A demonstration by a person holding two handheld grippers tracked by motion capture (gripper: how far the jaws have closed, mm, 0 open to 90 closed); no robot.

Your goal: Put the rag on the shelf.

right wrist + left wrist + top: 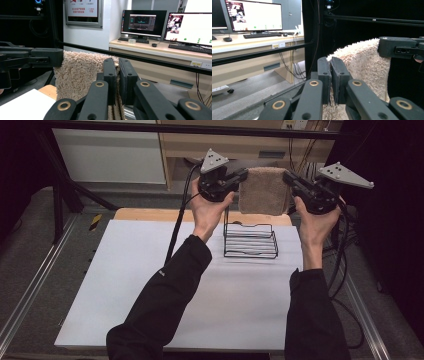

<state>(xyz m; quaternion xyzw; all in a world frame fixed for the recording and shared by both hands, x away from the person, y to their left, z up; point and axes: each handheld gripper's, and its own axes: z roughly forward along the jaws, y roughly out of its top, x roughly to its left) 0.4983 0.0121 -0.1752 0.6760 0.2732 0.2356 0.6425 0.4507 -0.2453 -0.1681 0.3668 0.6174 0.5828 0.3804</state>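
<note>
Towel (264, 191): one, beige and fluffy, held up in the air past the far edge of the table, hanging flat between the two grippers; above and just behind the wire rack.
Towel, hidden parts: upper left corner sits inside the left jaws, upper right corner inside the right jaws; lower edge cut off at the bottom of both gripper views.
Left gripper (243, 174): jaws clamped on the towel's left top corner; in the left gripper view (331, 80) the pads press the pile between them.
Right gripper (289, 177): jaws clamped on the right top corner; same pinch seen in the right gripper view (117, 80).
Grippers, count: two, each in one hand, each with a grey three-cornered plate on top.
Wire rack (250, 241): one, black, standing on the white sheet under the towel, not touching it; its upper left part is crossed by the left hand.
White sheet (150, 285): one, covers the table; wooden strip shows at the far edge.
Sleeves: two, black; near ends cut off at the bottom of the high view.
Monitors (142, 23): two in the right gripper view, screen content too small to read.
</note>
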